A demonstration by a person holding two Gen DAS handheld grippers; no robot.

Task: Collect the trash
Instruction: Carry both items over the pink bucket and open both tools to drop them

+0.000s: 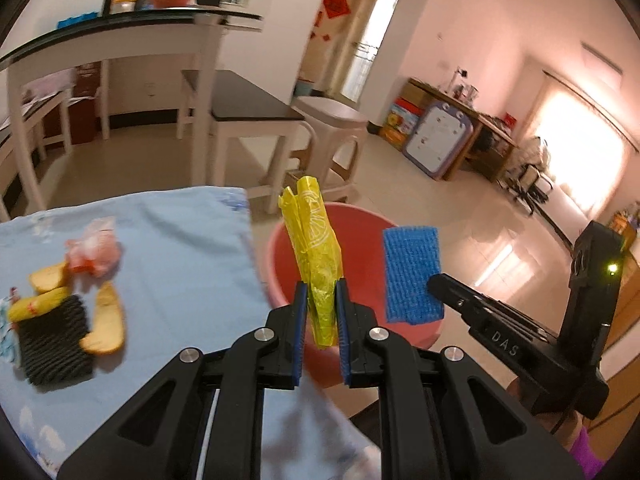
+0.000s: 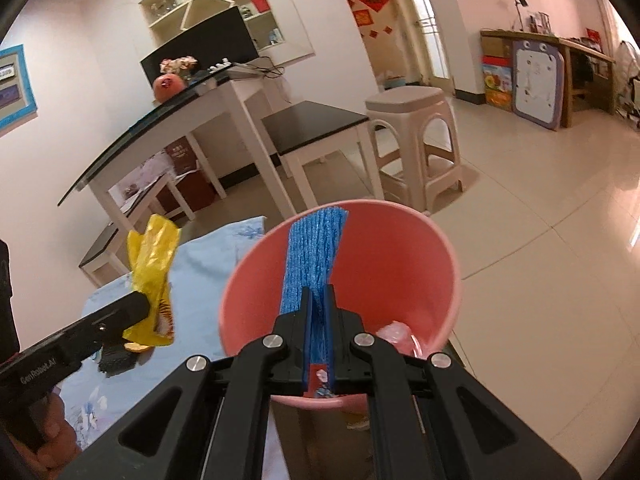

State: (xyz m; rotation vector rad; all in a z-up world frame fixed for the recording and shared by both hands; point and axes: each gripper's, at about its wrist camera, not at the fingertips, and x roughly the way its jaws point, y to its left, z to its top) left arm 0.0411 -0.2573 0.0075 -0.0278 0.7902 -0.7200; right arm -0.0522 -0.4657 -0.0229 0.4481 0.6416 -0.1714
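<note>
Left claw [image 1: 322, 300]: closed down on a crumpled yellow plastic wrapper [image 1: 316, 248], which stands upright between the blue-padded fingers [image 1: 301, 308] and projects above their tips. In the left wrist view the wrapper is seen in front of the near rim of the pink bucket [image 1: 280, 248]. In the right wrist view the same wrapper [image 2: 154, 276] appears left of the bucket, over the cloth-covered surface, so whether it is directly above the opening cannot be told.

Right claw [image 2: 319, 296]: closed narrowly on a blue ribbed sponge cloth [image 2: 316, 256], gripped at its lower part. The cloth extends forward over the mouth of the pink bucket [image 2: 432, 264]. The left wrist view shows the same cloth [image 1: 412, 276] held flat at the claw tip, seen against the bucket.

Bucket contents: a pinkish translucent scrap of plastic [image 2: 396, 334] lies at the bottom. Other small pieces there are too obscured to identify.

Desk [image 1: 168, 248]: covered with a light blue printed cloth. Remaining on it, well left of the bucket: a crumpled pink and white plastic bag [image 1: 96, 252], yellow peel pieces [image 1: 106, 320] and a black ribbed cloth [image 1: 54, 346], partly under the peel
</note>
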